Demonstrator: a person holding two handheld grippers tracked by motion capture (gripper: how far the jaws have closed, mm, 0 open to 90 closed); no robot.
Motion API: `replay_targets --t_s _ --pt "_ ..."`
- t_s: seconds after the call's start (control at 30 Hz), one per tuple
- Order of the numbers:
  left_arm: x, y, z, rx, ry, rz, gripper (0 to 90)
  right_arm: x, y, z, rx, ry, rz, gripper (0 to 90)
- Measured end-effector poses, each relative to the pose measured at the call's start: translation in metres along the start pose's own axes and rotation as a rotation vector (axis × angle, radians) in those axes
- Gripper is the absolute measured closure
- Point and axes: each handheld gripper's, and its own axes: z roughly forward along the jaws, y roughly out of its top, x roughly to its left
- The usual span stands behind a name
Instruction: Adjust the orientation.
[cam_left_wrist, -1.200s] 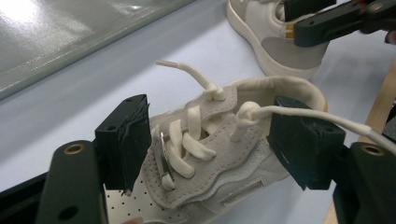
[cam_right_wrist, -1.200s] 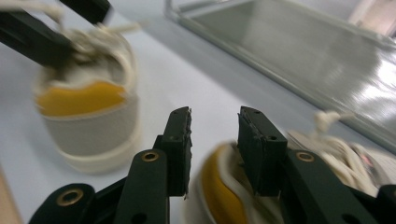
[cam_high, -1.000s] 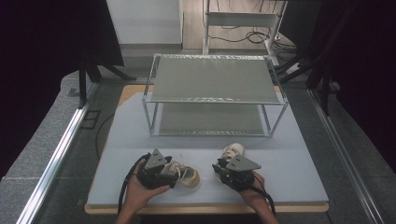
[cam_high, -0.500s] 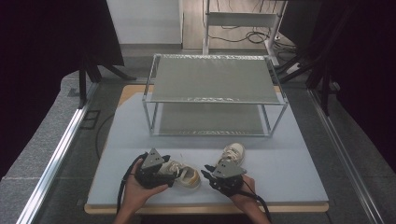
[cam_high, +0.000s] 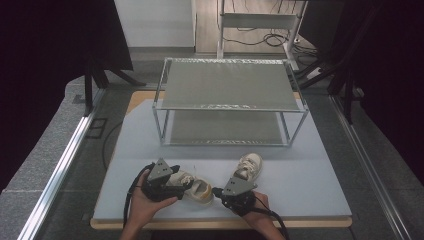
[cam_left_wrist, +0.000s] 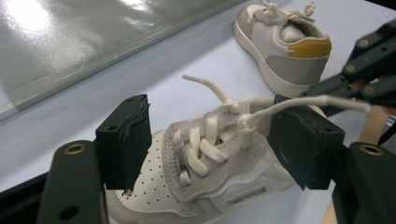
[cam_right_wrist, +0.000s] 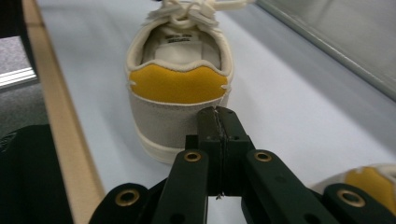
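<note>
Two small white-and-grey sneakers with yellow heel tabs lie on the pale blue mat near its front edge. My left gripper (cam_high: 179, 184) (cam_left_wrist: 215, 144) is open, its jaws standing on either side of the left sneaker (cam_high: 197, 189) (cam_left_wrist: 210, 154) at the laces, with gaps showing. The right sneaker (cam_high: 248, 166) (cam_left_wrist: 285, 42) (cam_right_wrist: 180, 84) stands upright with its heel toward my right gripper (cam_high: 236, 186) (cam_right_wrist: 217, 126). That gripper is shut with nothing between its pads, just behind the heel.
A two-tier metal-framed shelf rack (cam_high: 230, 90) stands at the back of the mat (cam_high: 320, 175). The table's wooden front edge (cam_high: 300, 221) runs close below both hands. Cables trail from the grippers toward the person.
My right gripper has drifted left and back toward the person, away from the right sneaker's side to behind its heel. The left gripper and its sneaker have barely moved.
</note>
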Motion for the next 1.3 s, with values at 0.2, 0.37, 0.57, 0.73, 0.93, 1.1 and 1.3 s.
replay_targets --t_s 0.2,0.37,0.57,0.73,0.93,1.1,1.3 --pt "0.002 0.001 -0.005 -0.012 0.004 -0.003 29.4 0.011 0.003 0.001 -0.002 0.06 -0.025 89.5" --pt "0.005 0.001 -0.009 -0.037 -0.038 -0.034 29.4 0.027 0.005 0.009 -0.032 0.087 -0.027 89.2" --pt "0.008 0.002 -0.017 -0.074 -0.007 -0.056 30.8 0.044 0.011 0.024 -0.051 0.117 -0.026 89.0" --pt "0.011 0.001 -0.018 -0.077 -0.003 -0.063 31.0 0.054 0.017 0.033 -0.067 0.141 -0.024 87.6" --pt "0.014 -0.001 -0.017 -0.074 -0.006 -0.069 31.0 0.061 0.021 0.041 -0.076 0.165 -0.033 86.3" --pt "0.02 -0.003 -0.019 -0.091 -0.016 -0.085 31.1 0.065 0.023 0.046 -0.083 0.185 -0.018 85.2" --pt "0.027 -0.011 -0.034 -0.126 0.024 -0.133 31.8 0.071 0.029 0.055 -0.08 0.207 -0.042 83.5"
